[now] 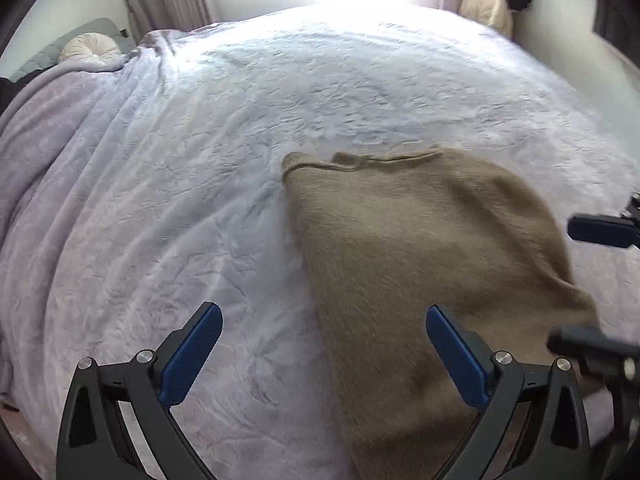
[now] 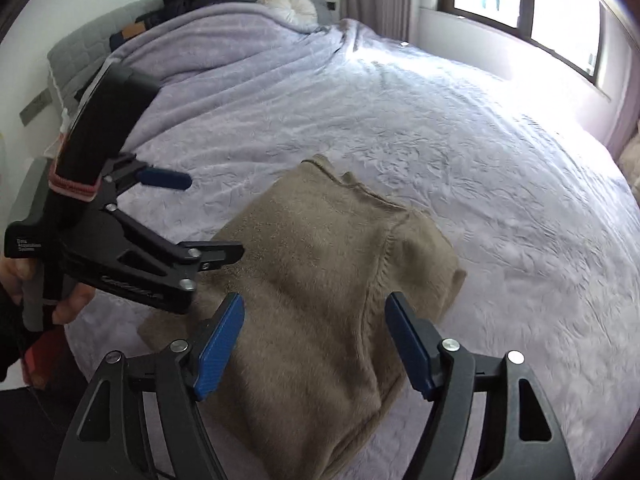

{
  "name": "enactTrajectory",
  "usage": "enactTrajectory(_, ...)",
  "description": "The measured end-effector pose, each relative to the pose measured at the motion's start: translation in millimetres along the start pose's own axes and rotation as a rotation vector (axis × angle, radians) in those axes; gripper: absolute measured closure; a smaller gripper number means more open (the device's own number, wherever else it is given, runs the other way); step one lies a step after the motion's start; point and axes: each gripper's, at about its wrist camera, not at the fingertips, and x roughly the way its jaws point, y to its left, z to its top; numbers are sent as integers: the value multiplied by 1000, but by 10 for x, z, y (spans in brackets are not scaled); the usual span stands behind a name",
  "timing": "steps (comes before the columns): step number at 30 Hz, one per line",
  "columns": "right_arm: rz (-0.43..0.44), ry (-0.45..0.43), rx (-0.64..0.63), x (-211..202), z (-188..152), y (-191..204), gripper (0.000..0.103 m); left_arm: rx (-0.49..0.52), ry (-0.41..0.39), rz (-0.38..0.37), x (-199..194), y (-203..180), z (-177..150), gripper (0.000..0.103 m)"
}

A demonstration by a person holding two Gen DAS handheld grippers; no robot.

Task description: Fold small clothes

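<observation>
- Tongs first: our left tongs (image 1: 323, 322) stand spread wide with nothing between the blue pads, hanging over the left edge of the sweater. In the right wrist view the left tongs (image 2: 212, 216) sit beside the garment's left side, a hand (image 2: 68, 300) on the grip.
- Our right tongs (image 2: 314, 314) gape fairly wide too, empty, poised above the lower part of the knit.
- Between and beyond them lies a tan knitted sweater (image 2: 320, 272), partly folded, on the bed (image 2: 480, 168), its ribbed neckline (image 1: 360, 160) turned away from us.
- We judge it soft, light and floppy: it will sag from any single pinch and its fuzzy knit may cling to the plush lavender blanket (image 1: 140, 200).
- We would pinch through both layers at a hem edge or a folded corner, one side per tongs, and lift evenly so the fold does not slide apart.
</observation>
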Motion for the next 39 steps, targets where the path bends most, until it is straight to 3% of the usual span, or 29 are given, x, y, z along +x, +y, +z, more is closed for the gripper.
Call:
enactTrajectory(2, 55, 32, 0, 139, 62, -52, 27, -19, 31, 28, 142, 11, 65, 0)
enactTrajectory(6, 98, 86, 31, 466, 163, -223, 27, -77, 73, -65, 365, 117, 202, 0)
enactTrajectory(18, 110, 127, 58, 987, 259, -638, 30, -90, 138, -151, 892, 134, 509, 0)
enactTrajectory(21, 101, 126, 88, 881, 260, -645, 30, -103, 141, -161, 832, 160, 536, 0)
enactTrajectory(28, -69, 32, -20, 284, 43, -56, 28, -108, 59, -125, 296, 181, 322, 0)
enactTrajectory(31, -57, 76, -47, 314, -185, 168, 28, -112, 53, -81, 209, 195, 229, 0)
enactTrajectory(34, -88, 68, -73, 268, -409, 298, 28, -140, 58, -92, 137, 222, 130, 0)
enactTrajectory(39, -92, 75, -61, 124, -507, 267, 25, -149, 60, -96, 44, 187, 7, 0)
